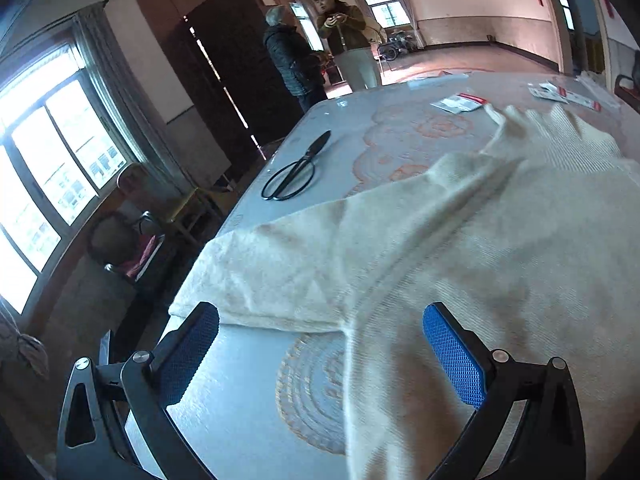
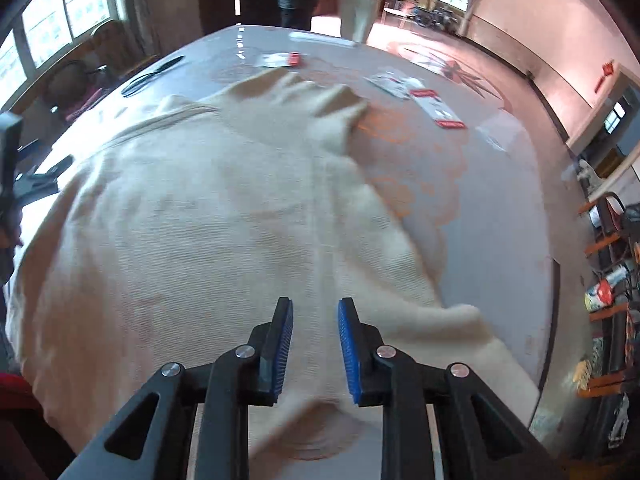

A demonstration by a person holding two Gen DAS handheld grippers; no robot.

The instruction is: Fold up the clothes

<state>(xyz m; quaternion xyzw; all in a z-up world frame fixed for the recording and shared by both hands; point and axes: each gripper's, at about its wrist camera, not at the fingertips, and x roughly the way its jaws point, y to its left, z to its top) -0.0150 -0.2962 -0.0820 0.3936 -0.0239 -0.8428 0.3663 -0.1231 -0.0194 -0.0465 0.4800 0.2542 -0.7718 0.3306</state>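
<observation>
Loosely spread, rumpled cream sweater (image 2: pixel 208 216)

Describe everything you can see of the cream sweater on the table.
The sweater is cream-white with a fine ribbed knit, and looks soft and thick. It lies spread over the patterned table, rumpled, with diagonal creases. One sleeve stretches toward the table's edge near the black scissors without touching them; far parts look blurred. Both sets of jaws hover above it, open, with nothing gripped.
</observation>
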